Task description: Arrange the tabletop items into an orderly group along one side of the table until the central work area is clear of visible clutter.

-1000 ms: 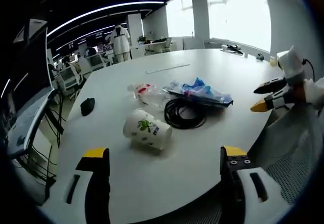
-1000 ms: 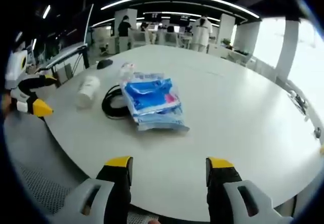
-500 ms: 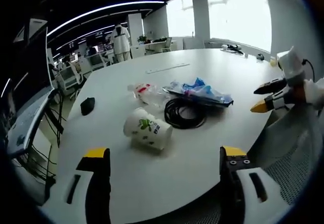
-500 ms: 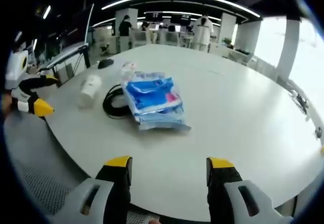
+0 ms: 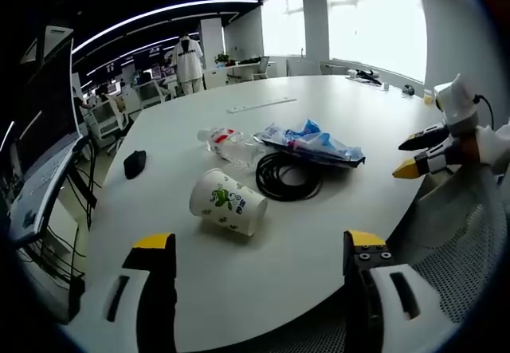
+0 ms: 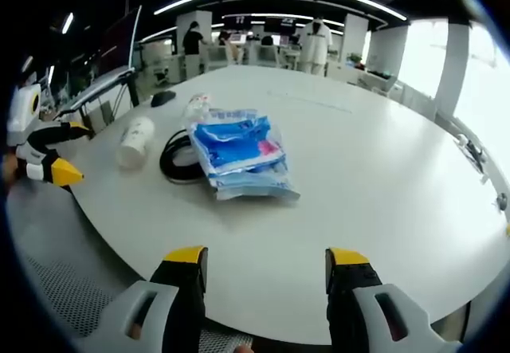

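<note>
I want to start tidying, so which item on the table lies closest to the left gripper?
The paper cup, white with a green print, lying on its side. The black cable coil and blue plastic bag sit farther off.

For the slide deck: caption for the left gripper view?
Open left gripper facing a tipped paper cup, coiled cable and plastic bag.

Left gripper [image 5: 253, 253] up front: two black jaws capped with yellow tips, each running back into a pale grey moulded body with a dark slot cut into it. Right gripper [image 6: 267, 269] is the same build, black jaws, yellow caps, grey slotted housings curving out to either side. From the left gripper view the right gripper [image 5: 414, 154] shows side-on with a white body, black jaws, yellow tip and a thin dark cable, and from the right gripper view the left gripper [image 6: 54, 152] looks alike, white body, black jaws, yellow tip
</note>
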The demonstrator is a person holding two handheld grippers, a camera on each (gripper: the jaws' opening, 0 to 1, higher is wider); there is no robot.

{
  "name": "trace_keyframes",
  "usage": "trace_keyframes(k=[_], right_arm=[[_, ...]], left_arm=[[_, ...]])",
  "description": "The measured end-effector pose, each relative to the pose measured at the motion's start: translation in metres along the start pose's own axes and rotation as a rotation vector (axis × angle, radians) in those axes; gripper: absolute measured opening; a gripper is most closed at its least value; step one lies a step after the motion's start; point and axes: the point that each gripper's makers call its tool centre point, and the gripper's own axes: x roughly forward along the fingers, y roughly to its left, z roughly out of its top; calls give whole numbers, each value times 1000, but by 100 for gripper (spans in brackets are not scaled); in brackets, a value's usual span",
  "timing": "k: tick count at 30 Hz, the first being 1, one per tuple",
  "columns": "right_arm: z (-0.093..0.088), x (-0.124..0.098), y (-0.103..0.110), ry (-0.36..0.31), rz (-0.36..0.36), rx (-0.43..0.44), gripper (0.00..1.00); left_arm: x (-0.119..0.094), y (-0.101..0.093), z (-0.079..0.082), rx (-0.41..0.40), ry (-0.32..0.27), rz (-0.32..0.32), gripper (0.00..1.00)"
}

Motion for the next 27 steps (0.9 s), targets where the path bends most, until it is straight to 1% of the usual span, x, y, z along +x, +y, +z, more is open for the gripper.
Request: trace_keyframes(k=[7,9,10,13,15,16,18,19,20,21,22,23,24,26,27], right_arm=[[-1,0,2,22,5,-22,60],[2,-1,5,18,22,-28,60],[4,-1,9,17,45,-20,60],[9,-3,6,26,42,-29,61],[25,-6,2,-9,44,21,61],[38,-9,1,-42,45,42,61],[52,-11,3,-59,55,40,61],[62,-12,6,-73,64,29,60],[69,-11,10,-82,74,23,60],[76,-11,14,-93,86,17,60],[89,-9,26,-114,121,-6,60],[92,-8,29,-117,132,-13,60],[98,-5,39,-118,160,-31,60],[104,1,59,-98,221,-60,60],[106,3,66,-91,241,-75,60]], left_arm=[[-1,1,2,9,-13,6,88],[-1,1,2,10,-8,2,88],[-1,0,2,11,-9,-2,87],[-1,-1,3,20,-15,-6,84],[-2,0,5,24,-24,-1,84],[-3,1,7,23,-34,2,84],[-4,3,10,19,-50,10,84],[-5,4,11,14,-59,14,84],[-6,5,12,13,-64,17,84],[-6,6,13,13,-69,21,83],[-7,6,14,14,-75,25,83],[-7,7,15,14,-79,27,83],[-7,7,15,14,-80,26,83],[-8,5,18,10,-96,19,83],[-9,5,19,12,-99,20,83]])
